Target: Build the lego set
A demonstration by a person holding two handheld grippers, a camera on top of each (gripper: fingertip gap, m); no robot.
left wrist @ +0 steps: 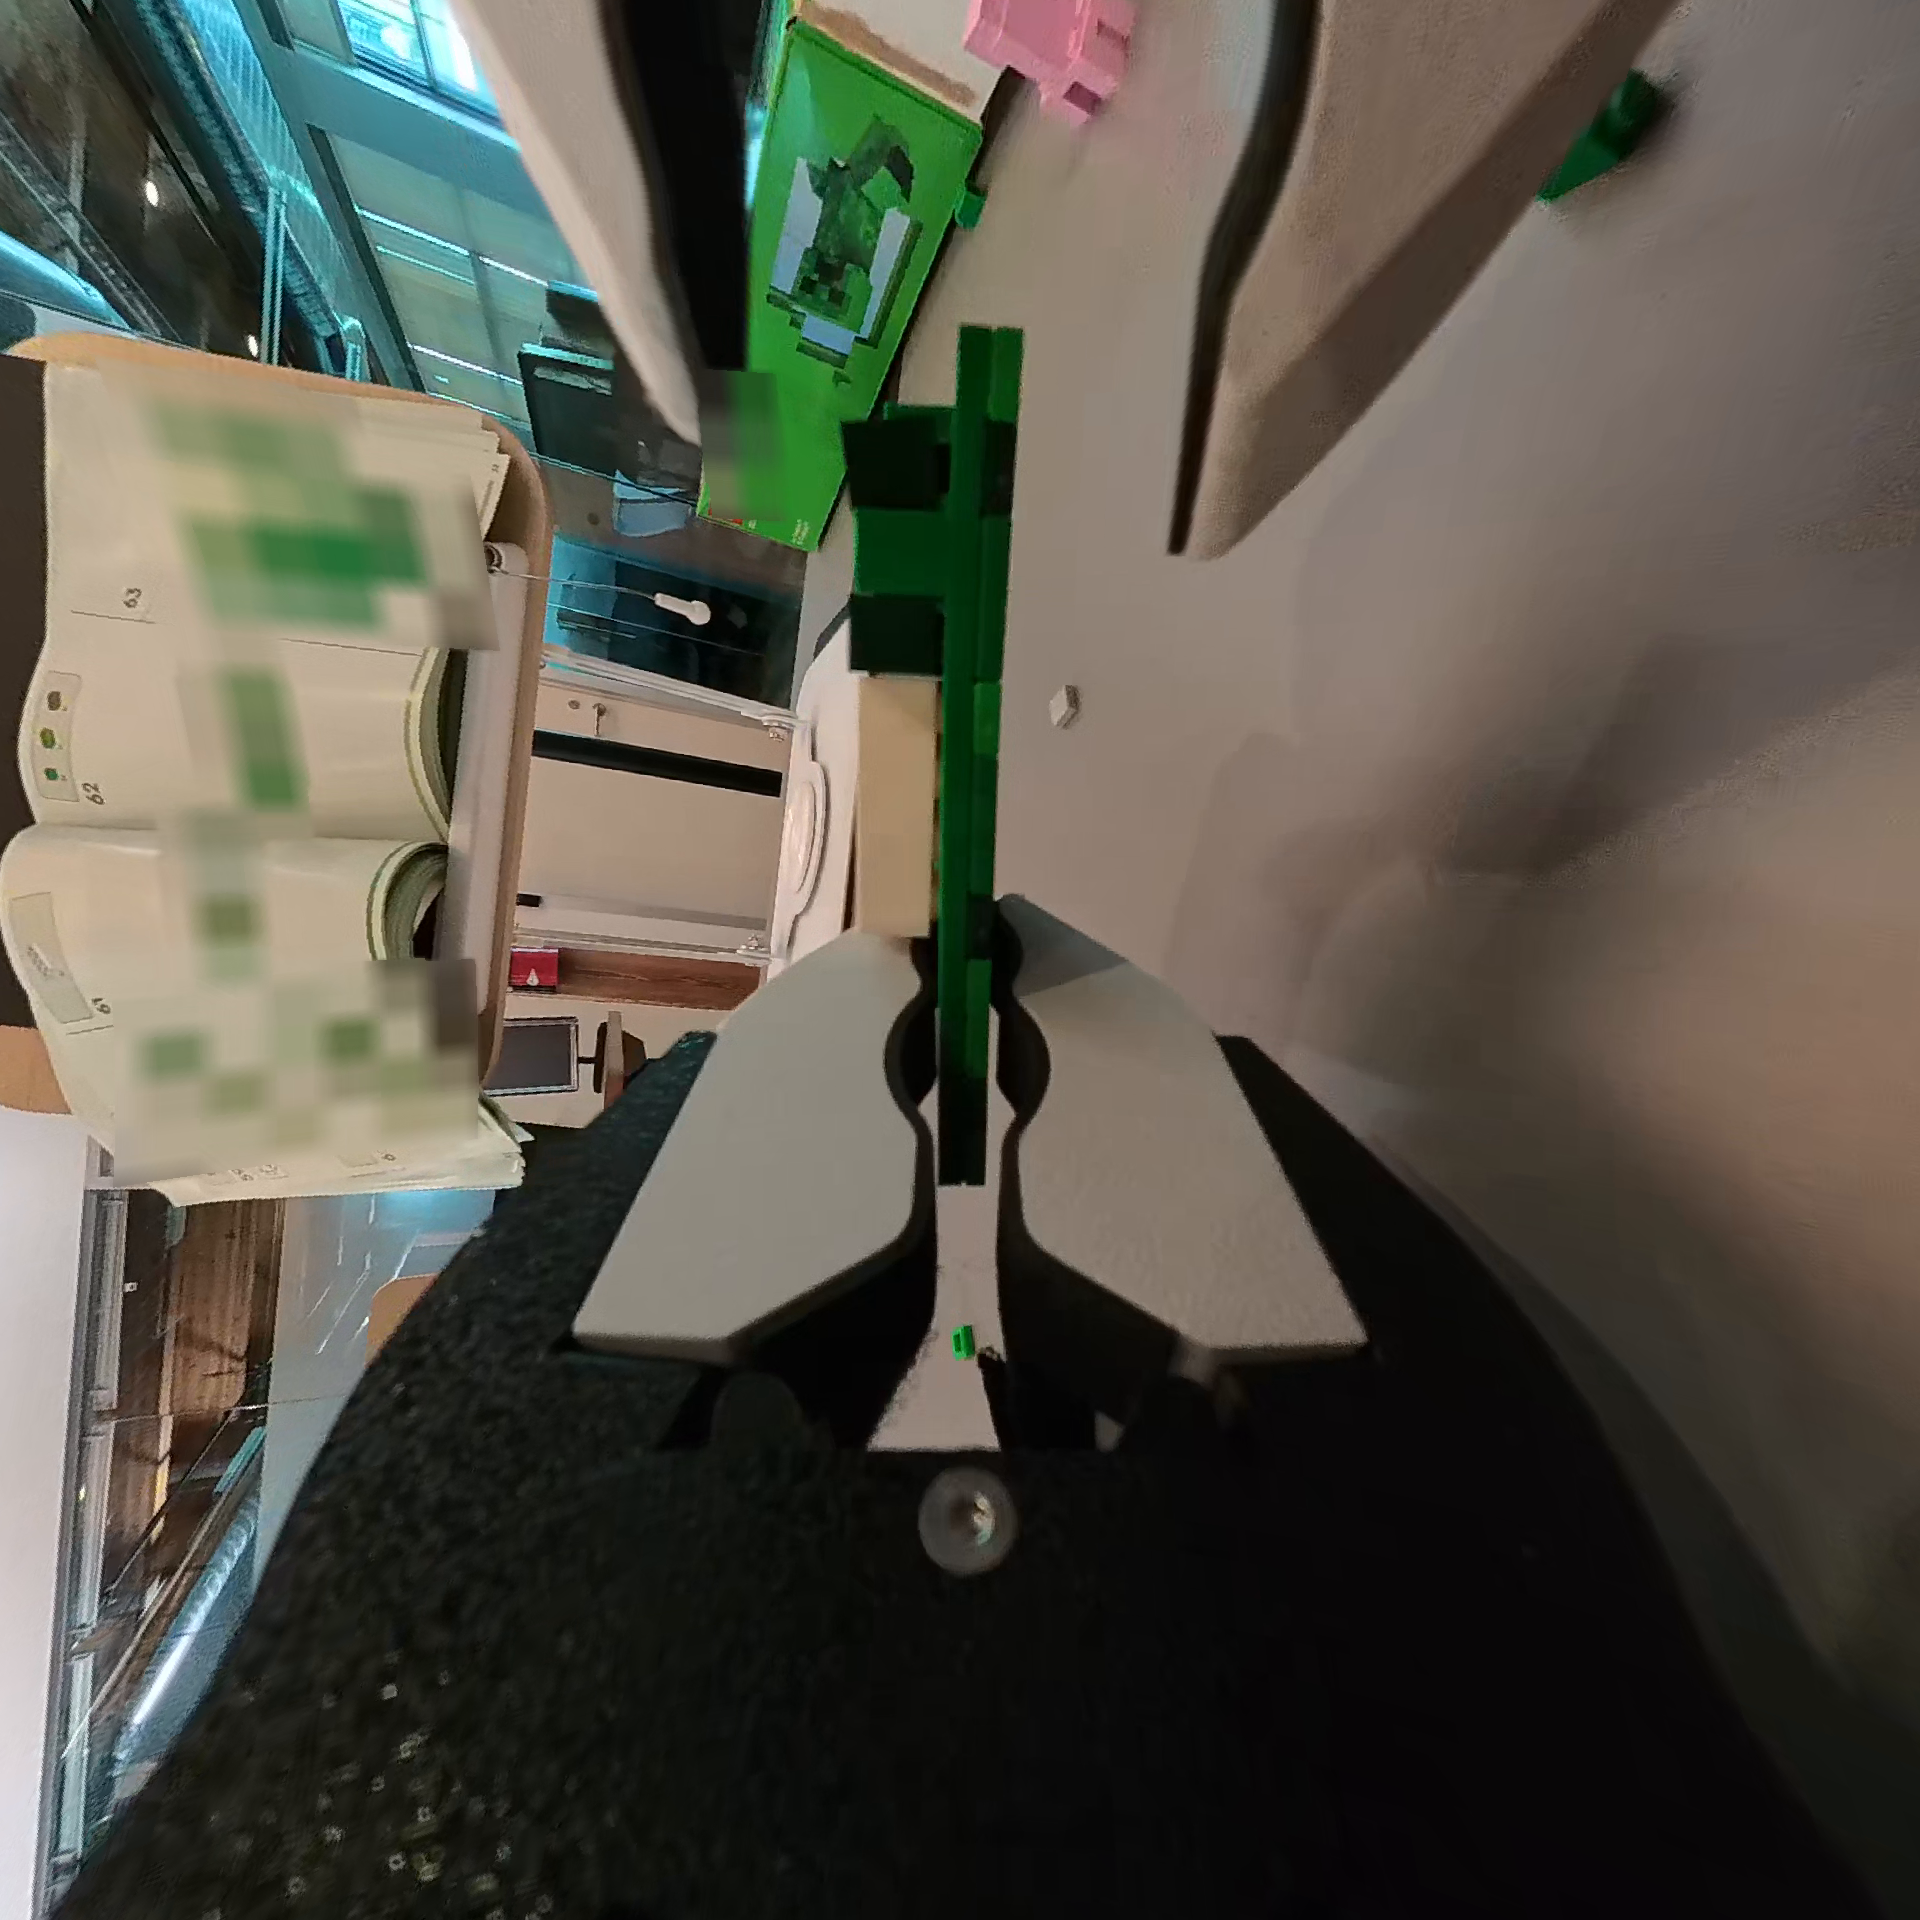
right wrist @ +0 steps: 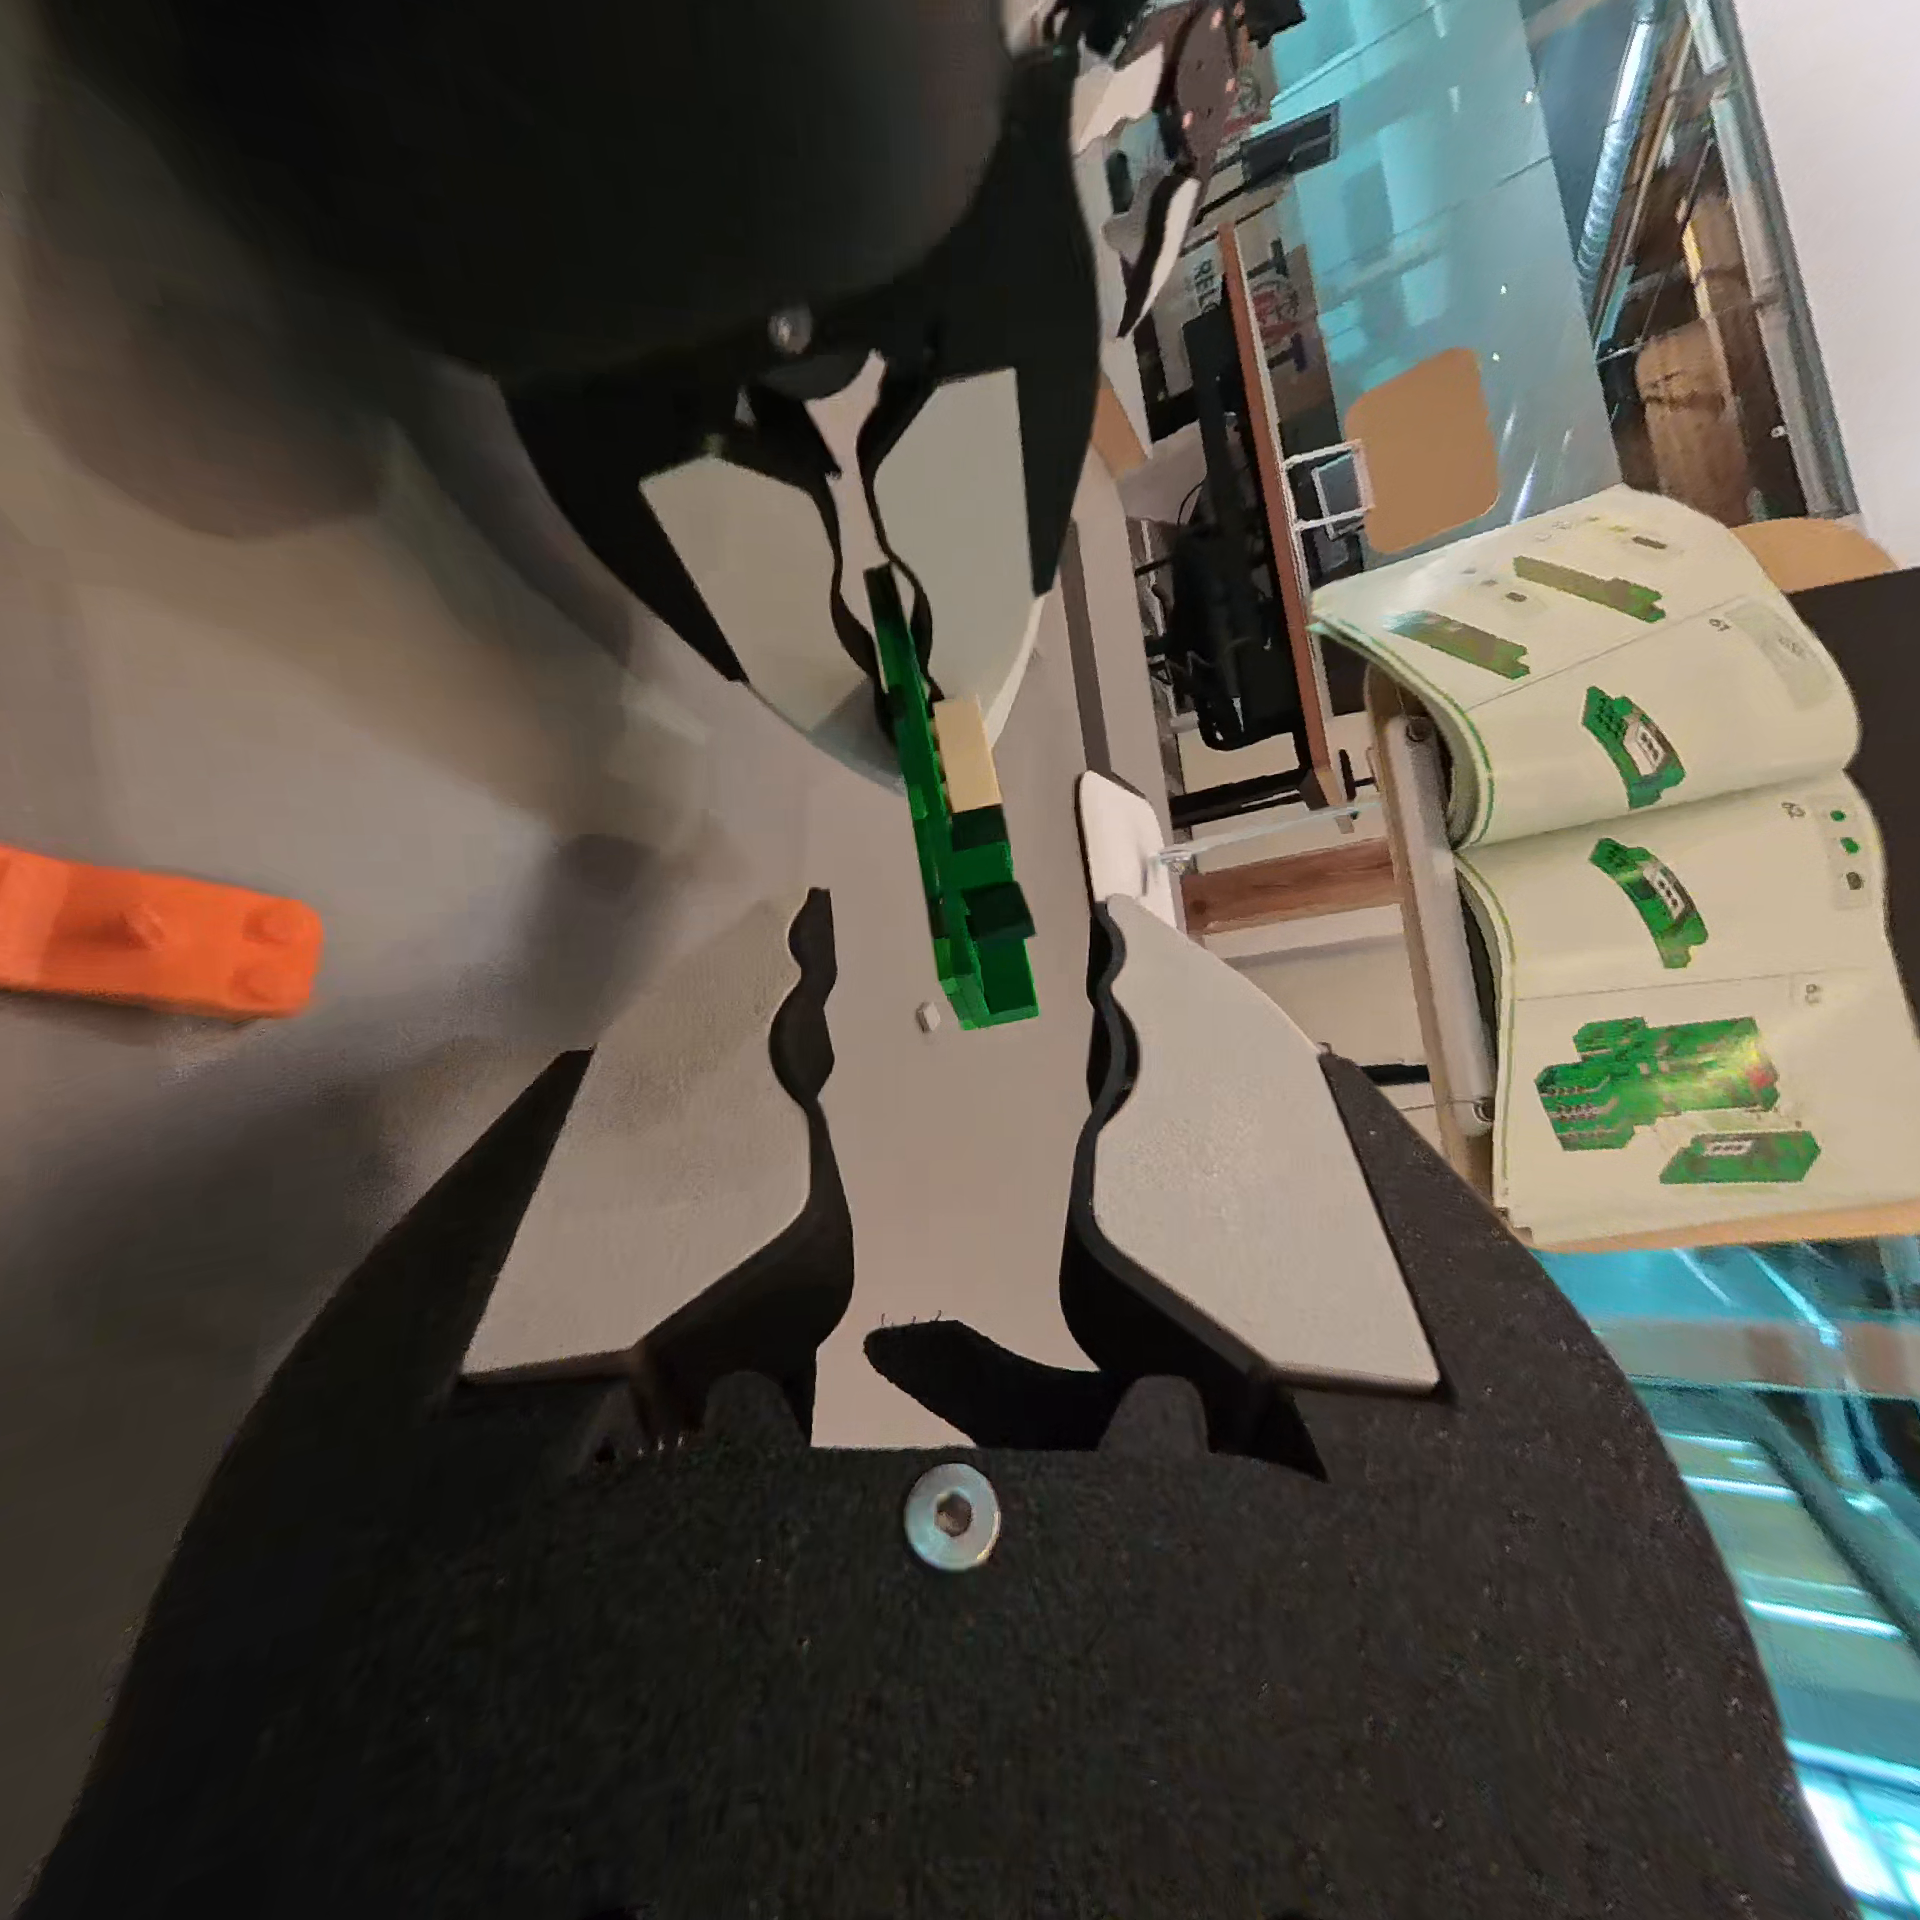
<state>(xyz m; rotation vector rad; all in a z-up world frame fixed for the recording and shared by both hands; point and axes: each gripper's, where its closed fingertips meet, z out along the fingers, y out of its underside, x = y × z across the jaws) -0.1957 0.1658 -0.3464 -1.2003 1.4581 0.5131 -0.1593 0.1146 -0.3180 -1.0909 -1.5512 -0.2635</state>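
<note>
My left gripper [left wrist: 961, 935] is shut on one end of a long green lego plate assembly [left wrist: 977, 644] held on edge above the table. Two dark green bricks [left wrist: 894, 468] and a tan brick [left wrist: 894, 821] sit on its side. In the right wrist view the assembly [right wrist: 951, 894] points toward me from the left gripper [right wrist: 914, 717]. My right gripper [right wrist: 966, 925] is open and empty, its fingertips on either side of the assembly's free end without touching it. Its two fingers [left wrist: 1340, 270] also show at the top of the left wrist view.
An open instruction booklet [right wrist: 1662, 883] stands on a holder beside the table. A green set box [left wrist: 852, 260], a pink lego build [left wrist: 1049, 52], a loose green brick [left wrist: 1600, 135] and a small white piece [left wrist: 1065, 707] lie on the white table. An orange brick separator [right wrist: 156, 945] lies nearby.
</note>
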